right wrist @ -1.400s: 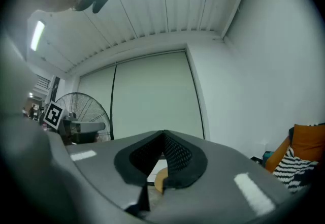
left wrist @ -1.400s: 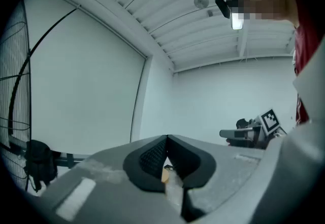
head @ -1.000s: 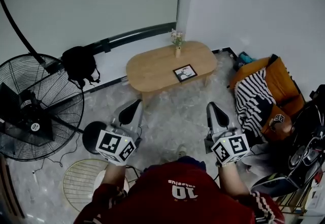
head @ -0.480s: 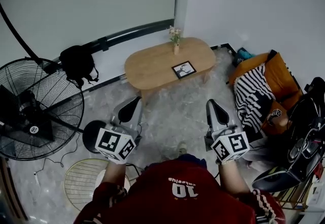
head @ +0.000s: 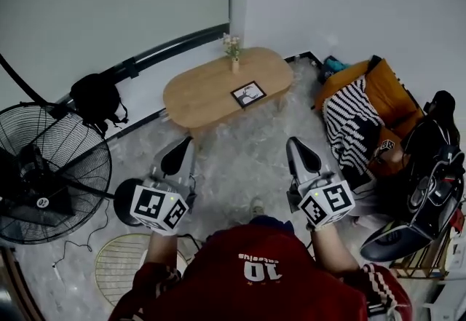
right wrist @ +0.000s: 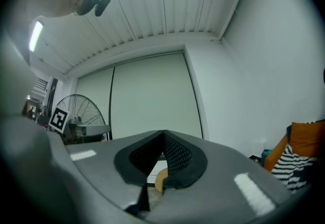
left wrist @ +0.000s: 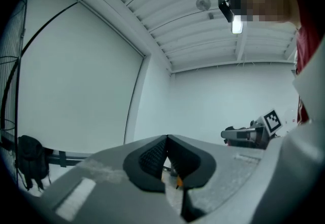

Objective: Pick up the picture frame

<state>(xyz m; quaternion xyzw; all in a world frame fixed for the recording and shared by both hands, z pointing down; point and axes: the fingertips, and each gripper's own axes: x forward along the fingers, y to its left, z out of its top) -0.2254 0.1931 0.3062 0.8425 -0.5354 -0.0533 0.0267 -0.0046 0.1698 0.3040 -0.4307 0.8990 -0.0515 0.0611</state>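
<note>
Left gripper [head: 177,155], right gripper [head: 302,156] both clenched, empty. Picture frame [head: 248,93] on table [head: 191,97] now further left in head view than before

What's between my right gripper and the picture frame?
In the head view, only floor and a strip of the table lie between the right gripper and the frame; nothing stands there.
</note>
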